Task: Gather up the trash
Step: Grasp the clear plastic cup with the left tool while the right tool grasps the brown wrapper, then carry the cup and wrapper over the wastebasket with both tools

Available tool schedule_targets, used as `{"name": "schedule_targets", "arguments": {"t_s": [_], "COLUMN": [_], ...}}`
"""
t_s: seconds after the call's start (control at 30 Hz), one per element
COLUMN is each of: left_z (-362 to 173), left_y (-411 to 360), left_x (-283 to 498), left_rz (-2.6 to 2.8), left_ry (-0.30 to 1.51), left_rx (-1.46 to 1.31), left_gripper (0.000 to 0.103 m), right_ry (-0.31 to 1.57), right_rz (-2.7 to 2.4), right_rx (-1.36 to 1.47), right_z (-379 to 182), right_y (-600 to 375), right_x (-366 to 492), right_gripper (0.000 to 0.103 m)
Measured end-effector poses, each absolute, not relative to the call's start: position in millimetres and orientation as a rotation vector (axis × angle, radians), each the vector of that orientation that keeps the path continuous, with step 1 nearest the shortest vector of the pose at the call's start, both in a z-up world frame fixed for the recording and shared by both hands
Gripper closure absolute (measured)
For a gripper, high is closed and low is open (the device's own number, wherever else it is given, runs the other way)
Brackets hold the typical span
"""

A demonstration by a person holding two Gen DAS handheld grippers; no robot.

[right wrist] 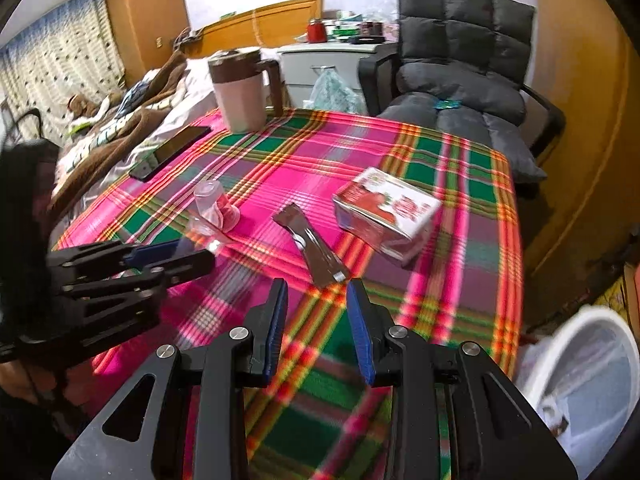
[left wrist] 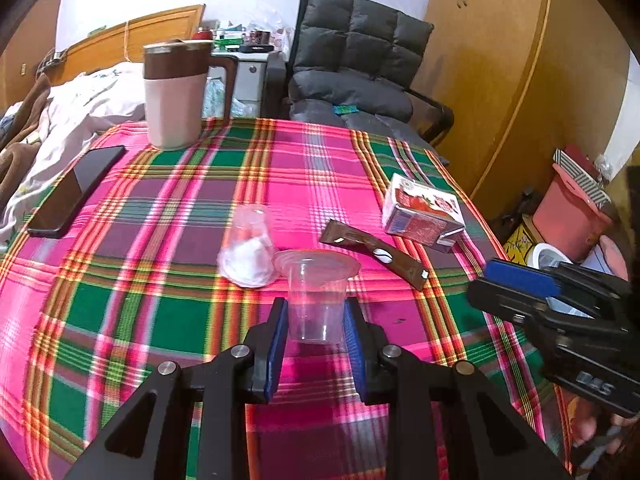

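I am grabbing the clear cup [left wrist: 316, 296] first.
My left tongs [left wrist: 316, 316] squeeze it; my right tongs [right wrist: 318, 300] are apart, empty. Next I carry it to the white bin [right wrist: 592, 380].

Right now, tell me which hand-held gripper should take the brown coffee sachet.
Right. The right hand-held gripper is open and empty just short of the brown coffee sachet; the left hand-held gripper brackets the upright clear plastic cup.
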State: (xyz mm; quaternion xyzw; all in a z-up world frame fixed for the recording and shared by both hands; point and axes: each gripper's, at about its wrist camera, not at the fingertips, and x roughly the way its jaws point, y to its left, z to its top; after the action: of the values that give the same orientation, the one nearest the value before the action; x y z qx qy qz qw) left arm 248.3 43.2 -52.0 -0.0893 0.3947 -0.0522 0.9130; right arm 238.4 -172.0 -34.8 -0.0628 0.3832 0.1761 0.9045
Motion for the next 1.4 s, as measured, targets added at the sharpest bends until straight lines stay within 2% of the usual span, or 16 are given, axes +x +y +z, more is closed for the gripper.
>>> {"name": "schedule_targets", "arguments": {"t_s": [0.6,0.63,0.67,0.73,1.4], "left_z": [-50,-50,-50,-49,-27], "left_y": [64,63,63,61,12], "left_x": [242,242,242,241,201], "left_rz": [-0.096,-0.096,-0.096,-0.097,-0.179], "left_ry": [0.802,0.803,0.803,0.802,0.786], "left_rx": [-0.223,-0.223,-0.222,-0.220,-0.179], "left_gripper": [0.075,0.075,0.075,0.075,0.075], "right_ry": [0.865,0.867,0.869,0.875,0.769], "right_rz": [0.388,0.383,0.375,0.368,0.310], "right_rx": [-0.214,-0.210,-0.204,-0.181,-0.030], "right_z": [-58,-57,-57,-55,-22], "right_y": [-159,-160,-161,-165,-199], "right_x": [277,277,276,272,187], "right_gripper": [0.070,0.073,0.085,0.093,0.093]}}
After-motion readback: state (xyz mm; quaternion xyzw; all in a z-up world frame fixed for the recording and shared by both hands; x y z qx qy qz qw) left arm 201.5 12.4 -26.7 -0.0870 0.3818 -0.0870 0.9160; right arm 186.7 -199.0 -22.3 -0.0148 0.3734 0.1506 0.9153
